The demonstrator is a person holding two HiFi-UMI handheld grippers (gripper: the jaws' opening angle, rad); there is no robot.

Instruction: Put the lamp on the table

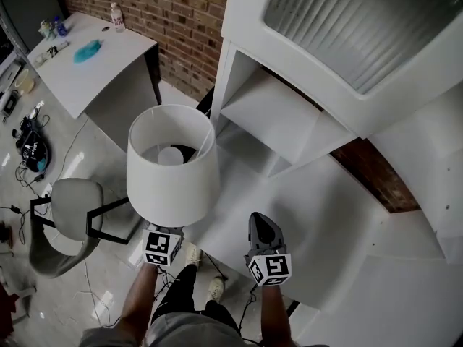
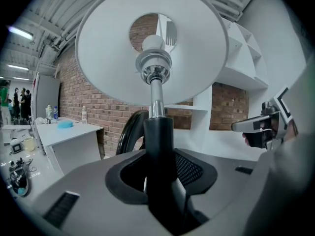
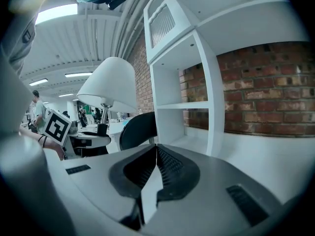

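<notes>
The lamp has a white shade [image 1: 173,166] and a chrome stem in a black sleeve [image 2: 158,146]. It is held upright above the floor, just left of the white table [image 1: 325,215]. My left gripper [image 1: 166,230] sits under the shade, shut on the black sleeve of the stem [image 2: 160,181]. The bulb and socket [image 2: 154,58] show inside the shade from below. My right gripper [image 1: 264,231] hovers over the table's near edge, shut with nothing in it [image 3: 152,176]. From the right gripper view the lamp shade [image 3: 110,85] stands to the left, above the left gripper's marker cube [image 3: 58,125].
A white shelf unit [image 1: 275,114] and a cabinet with a ribbed door [image 1: 362,27] stand on the table against the brick wall. A black chair back [image 1: 205,103] is behind the lamp. A grey chair [image 1: 69,208], floor cables and another white desk [image 1: 94,67] lie to the left.
</notes>
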